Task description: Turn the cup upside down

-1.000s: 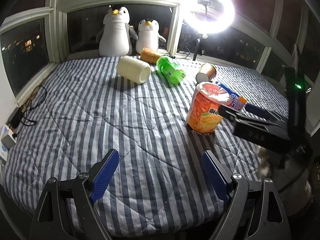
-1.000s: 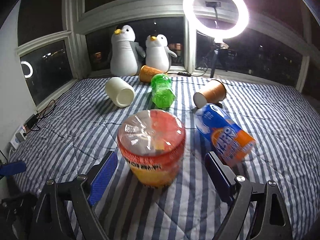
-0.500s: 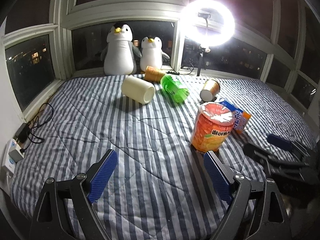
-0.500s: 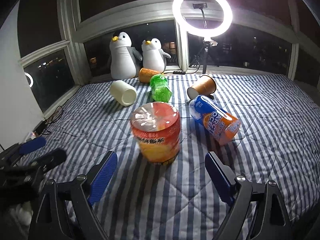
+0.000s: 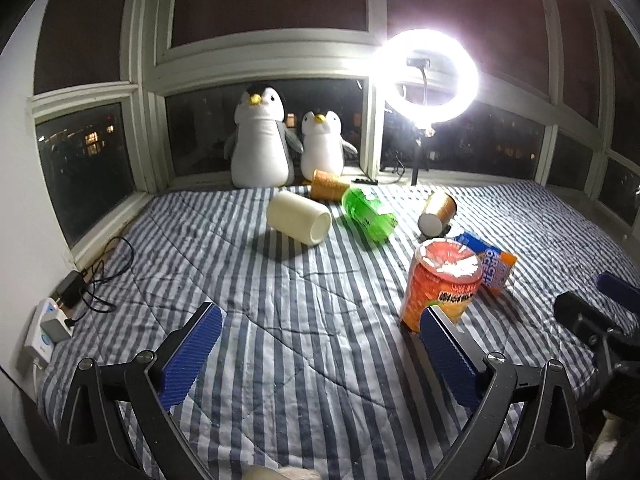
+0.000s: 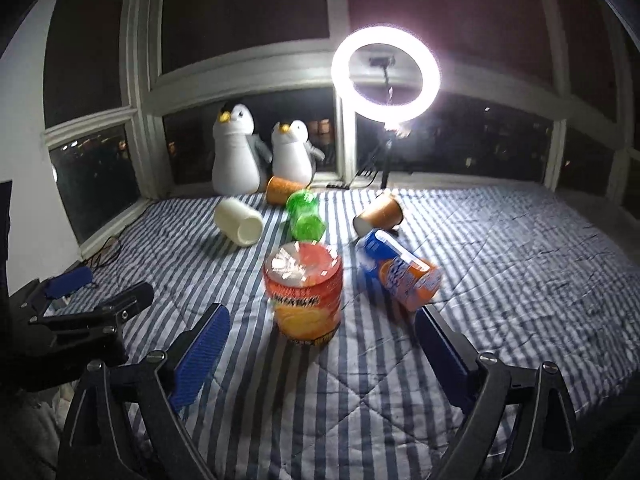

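Observation:
An orange noodle cup point(image 5: 442, 284) stands on the striped bedspread, its wide foil-covered end up; it also shows in the right wrist view point(image 6: 306, 294). My left gripper point(image 5: 320, 356) is open and empty, near the bed's front, left of the cup. My right gripper point(image 6: 320, 356) is open and empty, a short way in front of the cup. Each gripper shows in the other's view: the right one point(image 5: 600, 312) and the left one point(image 6: 96, 300).
Lying on the bedspread point(image 5: 280, 320): a cream cup point(image 5: 298, 224), a green bottle point(image 5: 368, 214), two brown paper cups point(image 5: 328, 190) point(image 5: 438, 214), a blue-orange package point(image 5: 486, 266). Two plush penguins point(image 5: 260, 140) and a ring light point(image 5: 426, 76) stand at the window. A power strip point(image 5: 48, 328) lies left.
Both grippers have pulled back and up from the noodle cup, which looks smaller and farther now. The cup has stayed standing in place.

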A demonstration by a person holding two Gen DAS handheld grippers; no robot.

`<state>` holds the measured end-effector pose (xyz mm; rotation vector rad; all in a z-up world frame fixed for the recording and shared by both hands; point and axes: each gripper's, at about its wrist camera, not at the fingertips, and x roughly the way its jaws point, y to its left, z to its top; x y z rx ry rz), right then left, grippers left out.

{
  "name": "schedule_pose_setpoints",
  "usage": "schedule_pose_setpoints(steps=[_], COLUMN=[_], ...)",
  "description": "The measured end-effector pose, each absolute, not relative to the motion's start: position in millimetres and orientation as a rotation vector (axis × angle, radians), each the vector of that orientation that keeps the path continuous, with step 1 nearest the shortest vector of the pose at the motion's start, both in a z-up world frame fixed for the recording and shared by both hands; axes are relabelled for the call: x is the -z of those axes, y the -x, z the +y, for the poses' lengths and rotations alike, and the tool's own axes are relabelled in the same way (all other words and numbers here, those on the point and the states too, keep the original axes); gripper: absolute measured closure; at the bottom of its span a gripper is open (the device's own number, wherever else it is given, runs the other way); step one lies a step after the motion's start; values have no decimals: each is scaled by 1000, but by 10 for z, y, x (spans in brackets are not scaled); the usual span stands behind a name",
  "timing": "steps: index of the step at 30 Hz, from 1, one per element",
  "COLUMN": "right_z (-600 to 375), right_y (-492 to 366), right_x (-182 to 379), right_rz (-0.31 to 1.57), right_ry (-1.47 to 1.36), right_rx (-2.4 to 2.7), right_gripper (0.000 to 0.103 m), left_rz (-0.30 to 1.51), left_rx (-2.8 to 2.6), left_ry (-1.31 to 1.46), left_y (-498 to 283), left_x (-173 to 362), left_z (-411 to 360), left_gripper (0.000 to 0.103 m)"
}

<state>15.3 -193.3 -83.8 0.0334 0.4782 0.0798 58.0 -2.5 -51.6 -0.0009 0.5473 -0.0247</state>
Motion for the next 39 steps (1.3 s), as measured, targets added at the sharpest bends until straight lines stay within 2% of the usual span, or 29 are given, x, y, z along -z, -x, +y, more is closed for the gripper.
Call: schedule_pose_setpoints(steps=[9,39], right_z=[-1970,-1984], right_y=[-29,-8], right_x=[717,709], right_rz=[425,415], right_ry=[-36,-55], right_rx=[-42,-39], right_gripper=[6,5], left_rz=[522,488], left_rx=[22,29], left_ry=[0,-12], left_y=[-507,-447], left_x=[433,298], left_z=[-31,-62], left_gripper=[1,1])
